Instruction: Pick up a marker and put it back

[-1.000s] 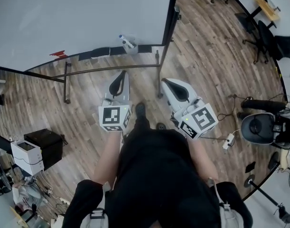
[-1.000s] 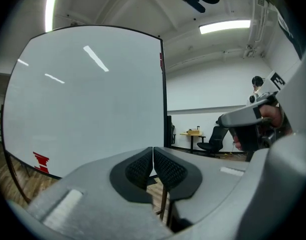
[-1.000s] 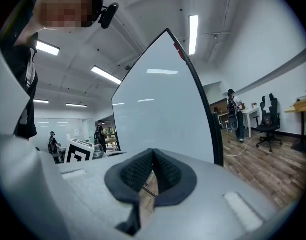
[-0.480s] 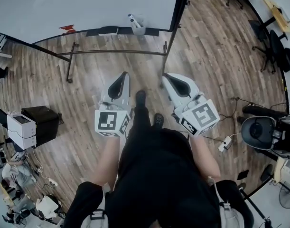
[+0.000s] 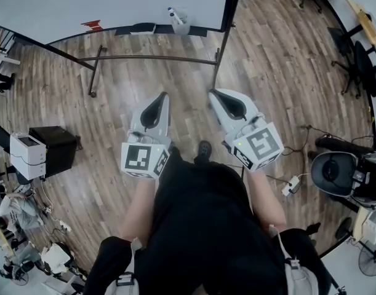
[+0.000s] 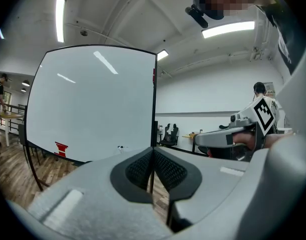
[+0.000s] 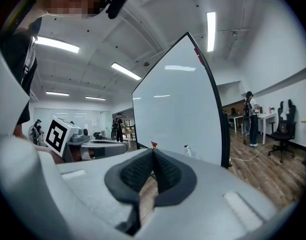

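A marker (image 5: 174, 14) with a dark cap stands in a small holder (image 5: 180, 26) on the whiteboard's (image 5: 114, 2) ledge, far ahead of both grippers. It shows as a small white shape (image 6: 121, 148) in the left gripper view and as the marker (image 7: 187, 149) in the right gripper view. My left gripper (image 5: 162, 96) is held over the wooden floor, its pads (image 6: 142, 166) pressed together with nothing between them. My right gripper (image 5: 213, 94) hangs beside it, also shut and empty, pads (image 7: 163, 171) touching.
A black eraser (image 5: 143, 27) and a red object (image 5: 92, 24) sit on the ledge. The whiteboard's metal stand (image 5: 157, 58) crosses the floor ahead. A black box and a white device (image 5: 28, 155) stand left; a round machine (image 5: 335, 172) and cables lie right. Office chairs (image 5: 360, 54) stand far right.
The whiteboard and its ledge have slid toward the top of the head view and the person's feet have shifted. Both grippers stay side by side and shut.
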The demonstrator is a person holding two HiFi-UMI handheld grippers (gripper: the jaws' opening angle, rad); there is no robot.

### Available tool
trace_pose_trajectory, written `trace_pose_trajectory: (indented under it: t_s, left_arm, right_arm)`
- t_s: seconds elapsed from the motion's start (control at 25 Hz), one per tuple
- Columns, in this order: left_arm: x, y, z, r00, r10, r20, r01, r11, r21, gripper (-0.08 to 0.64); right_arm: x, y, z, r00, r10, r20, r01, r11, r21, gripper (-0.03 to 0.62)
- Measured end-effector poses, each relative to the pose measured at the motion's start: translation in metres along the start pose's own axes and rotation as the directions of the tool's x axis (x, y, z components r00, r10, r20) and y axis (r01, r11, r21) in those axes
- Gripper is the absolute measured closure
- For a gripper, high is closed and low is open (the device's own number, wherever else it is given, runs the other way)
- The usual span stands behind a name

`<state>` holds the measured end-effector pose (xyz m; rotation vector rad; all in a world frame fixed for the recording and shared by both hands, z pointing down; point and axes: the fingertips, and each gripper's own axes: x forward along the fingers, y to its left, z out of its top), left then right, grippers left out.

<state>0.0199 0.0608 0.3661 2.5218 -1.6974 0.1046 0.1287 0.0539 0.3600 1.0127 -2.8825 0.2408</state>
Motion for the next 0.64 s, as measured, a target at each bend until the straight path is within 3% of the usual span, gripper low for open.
trace_pose_trajectory:
  t_s: [0.64]
  left_arm:
    - [-0.009,0.017,0.021,0.997,-0.07,0.018,0.07,0.998,0.003,0.549]
  right_arm:
    - [0.024,0.023,0.015,0.999,-0.04,0.015,0.04,0.999,-0.036,0.591]
